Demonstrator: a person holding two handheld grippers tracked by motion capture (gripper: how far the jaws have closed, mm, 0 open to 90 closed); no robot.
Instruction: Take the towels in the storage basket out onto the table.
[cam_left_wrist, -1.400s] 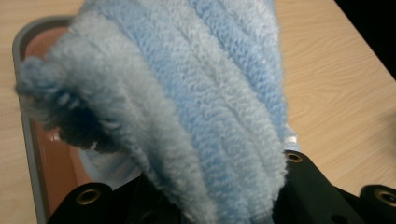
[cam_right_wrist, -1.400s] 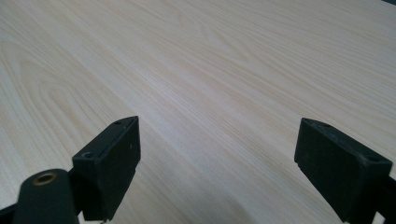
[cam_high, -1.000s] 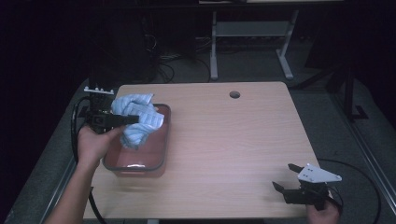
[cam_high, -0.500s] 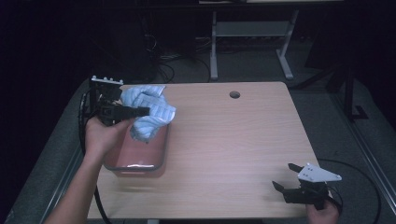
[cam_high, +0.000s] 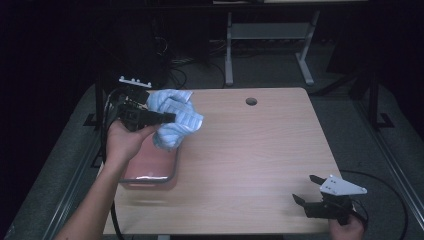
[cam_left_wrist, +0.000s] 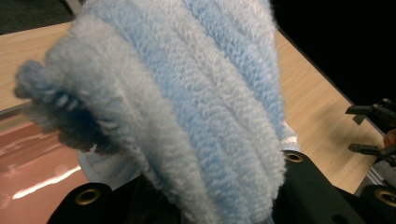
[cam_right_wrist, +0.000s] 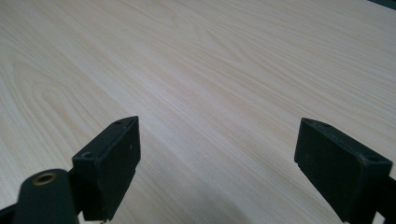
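Pale wood tabletop (cam_high: 250, 150), my left jaws (cam_high: 167, 117) clamped on blue towel (cam_high: 175, 120) bunched between them, lifted above red tray (cam_high: 150, 167), my right jaws (cam_high: 306, 189) wide open, holding nothing, near corner

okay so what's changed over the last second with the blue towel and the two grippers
The left gripper, shut on the blue towel throughout, has lifted it out of the reddish tray and carried it up and toward the far side of the table; it now hangs over the tray's far end. The tray stayed put, and the right gripper kept still at the near right corner, jaws open and empty.
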